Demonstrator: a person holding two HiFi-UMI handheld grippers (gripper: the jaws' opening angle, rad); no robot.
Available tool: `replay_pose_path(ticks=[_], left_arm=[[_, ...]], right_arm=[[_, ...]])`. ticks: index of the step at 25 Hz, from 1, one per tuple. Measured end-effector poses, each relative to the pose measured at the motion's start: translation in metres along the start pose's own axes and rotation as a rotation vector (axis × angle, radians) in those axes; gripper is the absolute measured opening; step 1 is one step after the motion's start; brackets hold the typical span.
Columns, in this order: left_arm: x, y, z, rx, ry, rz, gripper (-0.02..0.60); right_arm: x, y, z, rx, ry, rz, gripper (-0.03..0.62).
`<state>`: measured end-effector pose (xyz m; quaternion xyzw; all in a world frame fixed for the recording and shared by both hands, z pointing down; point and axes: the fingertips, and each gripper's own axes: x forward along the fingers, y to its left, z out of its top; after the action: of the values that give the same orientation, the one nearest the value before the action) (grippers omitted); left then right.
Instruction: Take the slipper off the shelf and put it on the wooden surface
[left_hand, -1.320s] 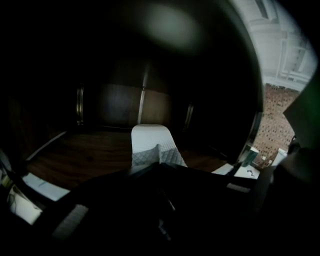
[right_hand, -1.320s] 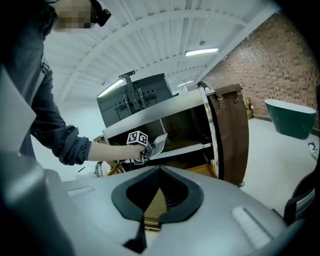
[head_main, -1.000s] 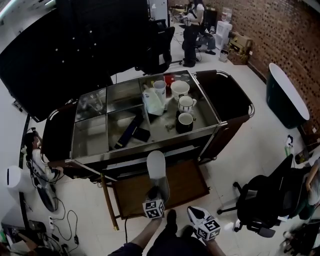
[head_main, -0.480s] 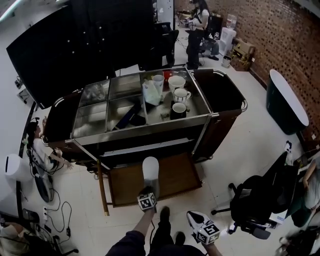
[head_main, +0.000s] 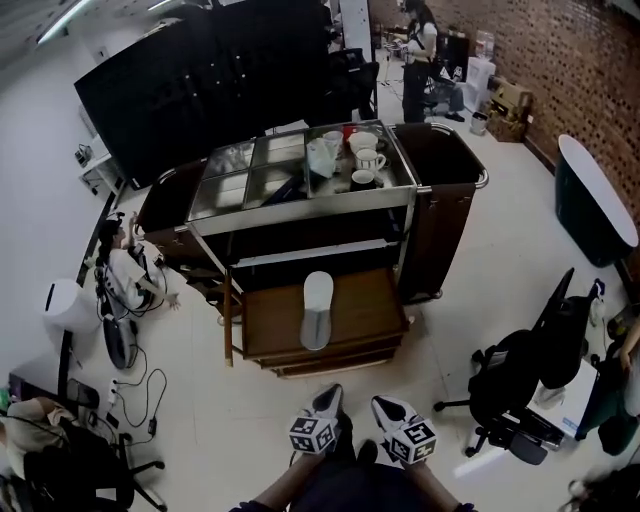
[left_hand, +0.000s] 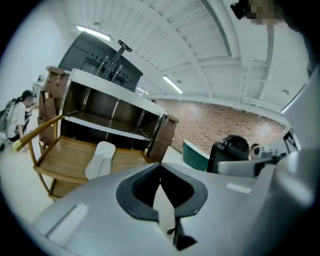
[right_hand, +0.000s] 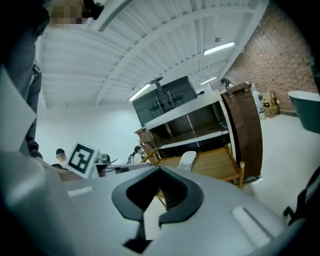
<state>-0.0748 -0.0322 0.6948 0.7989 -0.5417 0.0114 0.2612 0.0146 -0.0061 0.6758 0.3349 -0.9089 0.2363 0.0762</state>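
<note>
The white slipper (head_main: 317, 310) lies flat on the low wooden stand (head_main: 365, 312) in front of the metal cart, toe toward the cart. It also shows in the left gripper view as the slipper (left_hand: 100, 159) on the wooden stand (left_hand: 62, 152), and in the right gripper view as the slipper (right_hand: 187, 160). My left gripper (head_main: 327, 399) is well back from the slipper, near the person's feet, shut with nothing in it. In its own view, the left gripper (left_hand: 160, 168) has its jaws together. My right gripper (head_main: 386, 406) is beside it, also shut and empty.
The steel-topped cart (head_main: 300, 195) holds cups (head_main: 362, 160) and a dark open shelf (head_main: 320, 245) below. A black office chair (head_main: 525, 385) stands at the right. Cables and bags (head_main: 120, 300) lie on the floor at the left. A person (head_main: 420, 60) stands far behind.
The left gripper let go of the slipper's heel and drew back toward the person. The view pulled away from the cart. The slipper stays on the wooden stand.
</note>
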Motion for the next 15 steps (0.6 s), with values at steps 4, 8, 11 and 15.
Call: replay_pose_path(ticks=[4,8,11,15], left_arm=[[-0.043,-0.046,-0.018,-0.066,-0.036,-0.007,0.017],[-0.059,-0.068,-0.013,-0.008,-0.049,-0.036,0.017],[-0.074,-0.073,-0.001,0.0,-0.109,-0.012,0.017],[-0.086,-0.07,-0.001,-0.009,-0.121,0.013,0.017]], right_arm=[[-0.007,0.021,0.004,-0.072,-0.003,0.056,-0.002],[-0.014,0.039,0.011,-0.132,-0.006,0.095,-0.003],[-0.019,0.048,0.012,-0.151,-0.014,0.11,-0.002],[-0.02,0.061,0.011,-0.161,-0.018,0.15,-0.003]])
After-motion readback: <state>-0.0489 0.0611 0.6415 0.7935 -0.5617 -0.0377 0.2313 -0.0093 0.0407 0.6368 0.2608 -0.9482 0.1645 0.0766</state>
